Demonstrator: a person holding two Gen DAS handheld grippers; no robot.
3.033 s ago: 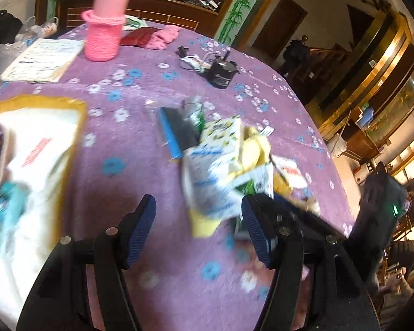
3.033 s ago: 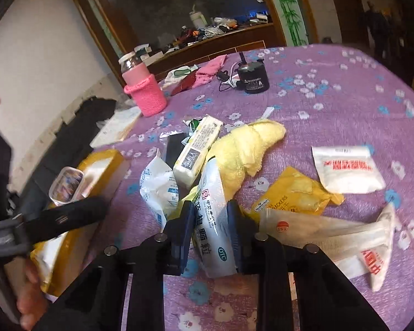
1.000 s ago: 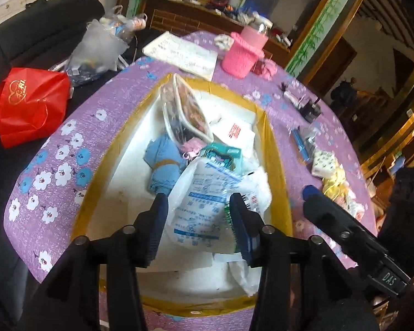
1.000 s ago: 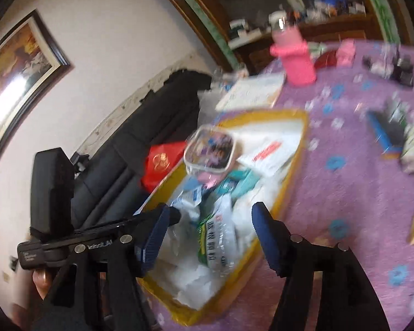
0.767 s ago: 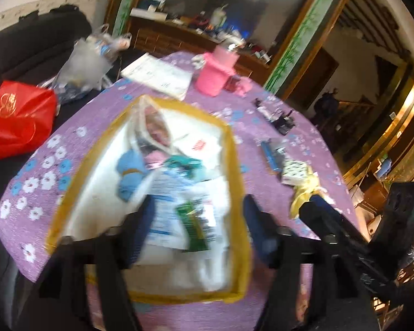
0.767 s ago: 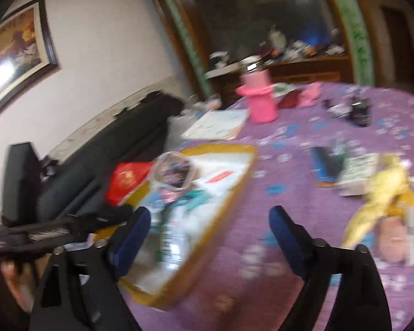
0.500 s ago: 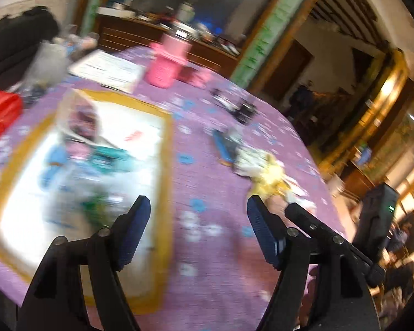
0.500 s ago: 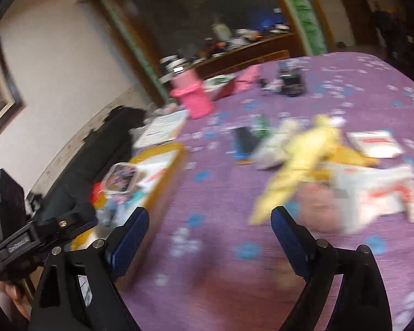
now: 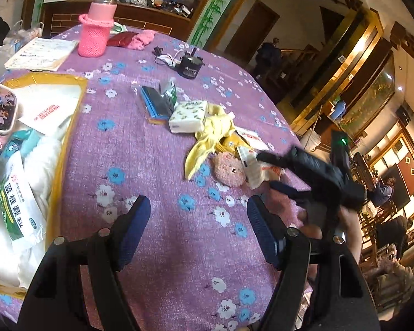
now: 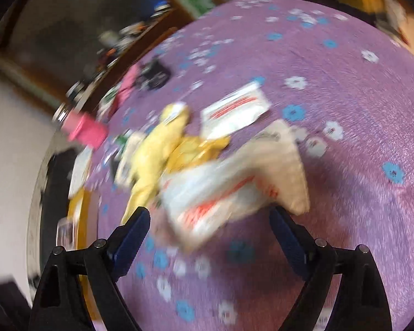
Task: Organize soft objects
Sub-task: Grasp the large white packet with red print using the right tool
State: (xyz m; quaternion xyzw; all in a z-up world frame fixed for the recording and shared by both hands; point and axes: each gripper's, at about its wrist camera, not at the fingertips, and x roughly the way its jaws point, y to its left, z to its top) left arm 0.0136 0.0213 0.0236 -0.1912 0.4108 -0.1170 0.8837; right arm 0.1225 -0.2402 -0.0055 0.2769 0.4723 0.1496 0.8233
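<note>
My left tongs (image 9: pixel 198 227) hang open over the table (image 9: pixel 162 171), their blue ribbed pads wide apart with only purple flowered cloth between them. My right tongs (image 10: pixel 209 237) are open too, and empty. From the left wrist camera I see them (image 9: pixel 265 171) reaching in from the right, just beside the heap of soft things.

The yellow cloth (image 9: pixel 209 138) is crumpled and long, its axis running from the tissue pack (image 9: pixel 189 116) down toward me, the thin tail pointing at my left tongs. In the right wrist view the same cloth (image 10: pixel 157 154) runs diagonally, from upper right to lower left. The pink plush bear (image 9: pixel 230 168) is round and fuzzy, lying flat and face up just below the cloth's tail. Next to it lies a crinkled white packet with red print (image 9: pixel 262 172); in the right view that packet (image 10: pixel 215 195) is large, lies just ahead of my tongs, and is badly blurred.

The yellow-rimmed tray (image 9: pixel 69 127) at the left edge of the table holds the glossy green-and-white sachet (image 9: pixel 16 207), long axis running toward me, along with other white packets. The left view shows this sharply. The right view gives only a smeared sliver of the tray's rim (image 10: pixel 82 212).

Farther back stands the bottle in a pink knitted sleeve (image 9: pixel 95 34), upright.
</note>
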